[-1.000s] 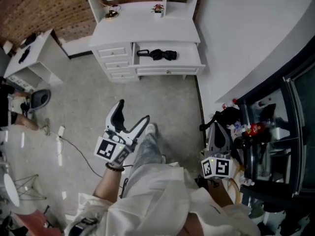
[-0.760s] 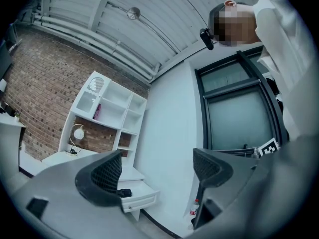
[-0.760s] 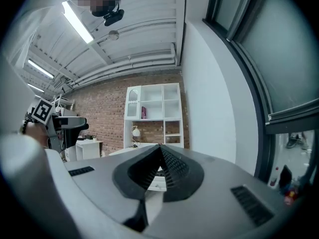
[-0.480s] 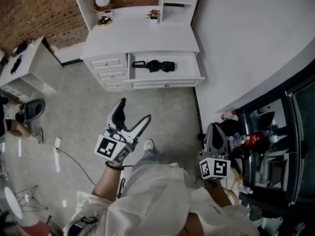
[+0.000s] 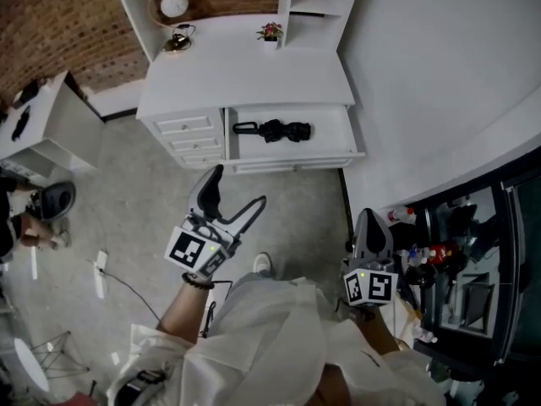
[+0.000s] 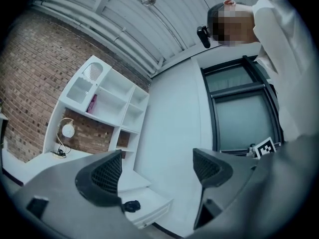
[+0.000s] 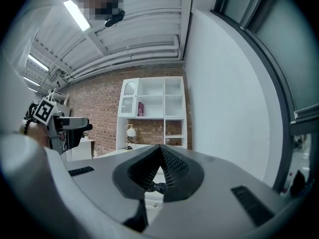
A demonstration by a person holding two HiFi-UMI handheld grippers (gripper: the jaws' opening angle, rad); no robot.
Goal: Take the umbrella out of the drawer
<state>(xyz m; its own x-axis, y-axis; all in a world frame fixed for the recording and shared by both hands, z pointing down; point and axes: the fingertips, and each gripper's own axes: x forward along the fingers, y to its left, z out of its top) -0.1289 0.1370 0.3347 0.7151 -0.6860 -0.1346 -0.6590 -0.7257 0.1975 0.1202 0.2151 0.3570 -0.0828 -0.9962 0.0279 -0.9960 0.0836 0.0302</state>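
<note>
A black folded umbrella (image 5: 284, 130) lies in the open drawer (image 5: 334, 134) of a white desk, up the head view. My left gripper (image 5: 238, 186) is held open over the floor short of the desk, with nothing between its fingers. My right gripper (image 5: 370, 218) is shut and empty, lower right near the wall. In the left gripper view the open gripper (image 6: 158, 171) frames the wall, and the umbrella (image 6: 132, 205) shows small beside the left finger. The right gripper (image 7: 160, 156) in its own view has its pads meeting, with the umbrella (image 7: 158, 187) far beyond them.
The desk top (image 5: 245, 74) carries a round lamp (image 5: 173, 7) and a small flower pot (image 5: 270, 32). Three closed drawers (image 5: 190, 138) sit left of the open one. A dark glass cabinet (image 5: 473, 260) stands at the right, a second white table (image 5: 42, 125) at the left, a cable (image 5: 127, 286) on the floor.
The desk and open drawer have drawn nearer in the head view as the person steps forward. Both grippers keep their states and rough places.
</note>
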